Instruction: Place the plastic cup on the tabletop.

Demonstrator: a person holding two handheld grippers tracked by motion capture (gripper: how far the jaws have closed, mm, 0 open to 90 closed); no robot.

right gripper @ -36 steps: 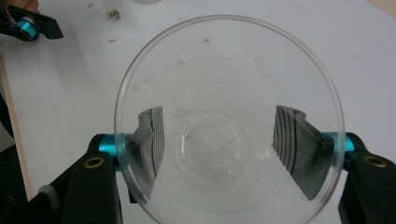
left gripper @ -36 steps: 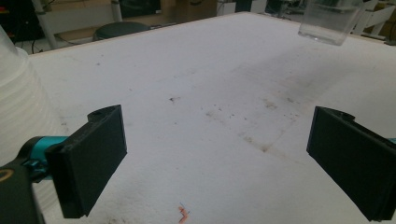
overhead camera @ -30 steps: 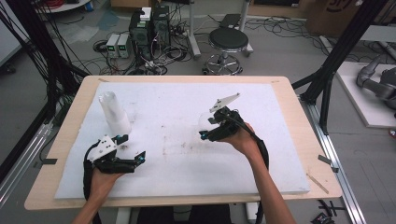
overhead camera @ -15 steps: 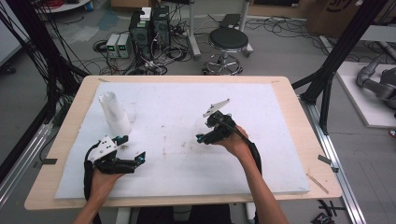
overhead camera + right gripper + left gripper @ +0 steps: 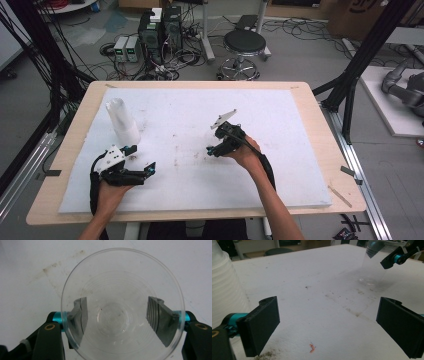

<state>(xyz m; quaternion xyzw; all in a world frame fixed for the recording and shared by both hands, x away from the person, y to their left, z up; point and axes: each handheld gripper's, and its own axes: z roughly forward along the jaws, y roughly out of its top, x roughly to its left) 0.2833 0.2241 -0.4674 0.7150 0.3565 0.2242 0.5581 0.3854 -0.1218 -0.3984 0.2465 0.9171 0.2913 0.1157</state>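
**Clear cup held over the desk, stack waiting at the left**

The desk (image 5: pixel 300 150) is the largest thing here, a pale wooden top covered by a white sheet (image 5: pixel 190 125) marked with a few dark smudges. Beyond it the floor carries a round stool (image 5: pixel 244 42) and boxes of electronics with tangled cables.

Near the sheet's left edge stands a stack of translucent cups (image 5: pixel 122 121), upright and apart from both hands. It probably sits there as the supply, within easy reach of the left hand.

The right tool (image 5: pixel 220 146) is near the middle of the sheet. Its jaws are clamped on a clear plastic cup (image 5: pixel 122 305), one pad against each side of the cup wall, so the camera looks straight down into the open mouth. Gripping from outside likely keeps the thin wall from collapsing. The left gripper view shows the cup's base at or just above the sheet; I cannot tell which.

The left tool (image 5: pixel 142 172) rests low beside the stack, its jaws wide apart and holding nothing, seemingly ready for another cup.
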